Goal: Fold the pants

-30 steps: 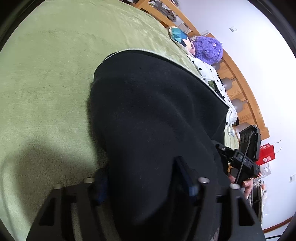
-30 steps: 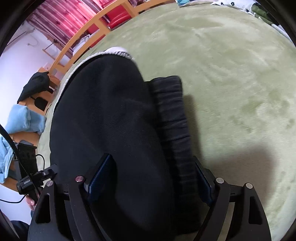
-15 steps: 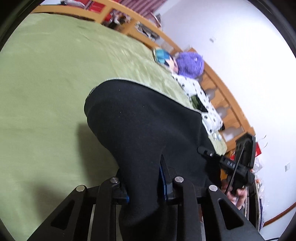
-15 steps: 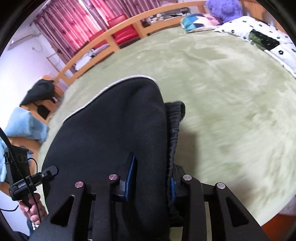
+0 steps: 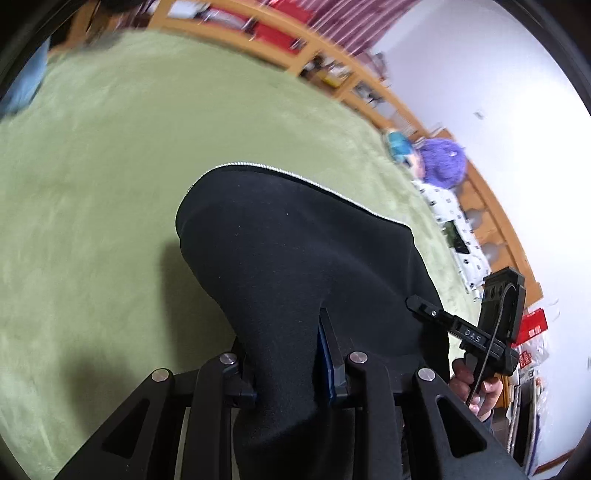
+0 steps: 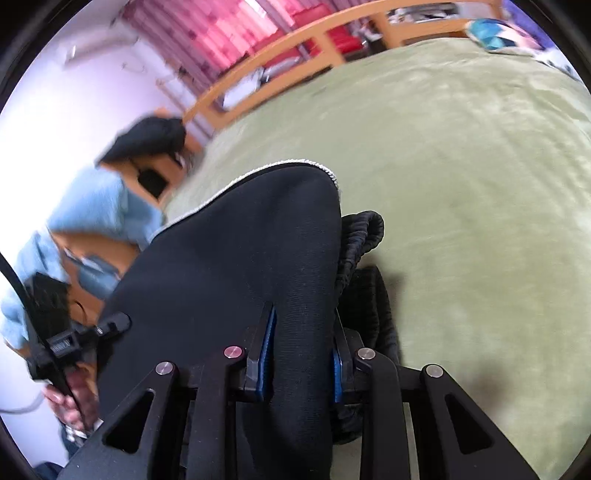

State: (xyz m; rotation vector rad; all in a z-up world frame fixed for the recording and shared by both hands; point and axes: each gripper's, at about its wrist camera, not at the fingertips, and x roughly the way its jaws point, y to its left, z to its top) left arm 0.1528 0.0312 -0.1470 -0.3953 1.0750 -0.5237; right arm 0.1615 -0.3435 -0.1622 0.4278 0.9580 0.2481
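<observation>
Both of my grippers, left and right, now clamp the black pants, having closed from wide. I've lifted the fabric off the green bed cover; I judge the fold is underway.

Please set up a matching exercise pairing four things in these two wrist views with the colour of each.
Things:
1. pants
2. blanket
3. plush toy
4. curtains

Colours:
A. purple
B. black
C. pink and red
D. pale green

Right pairs: 1-B, 2-D, 3-A, 4-C.
</observation>
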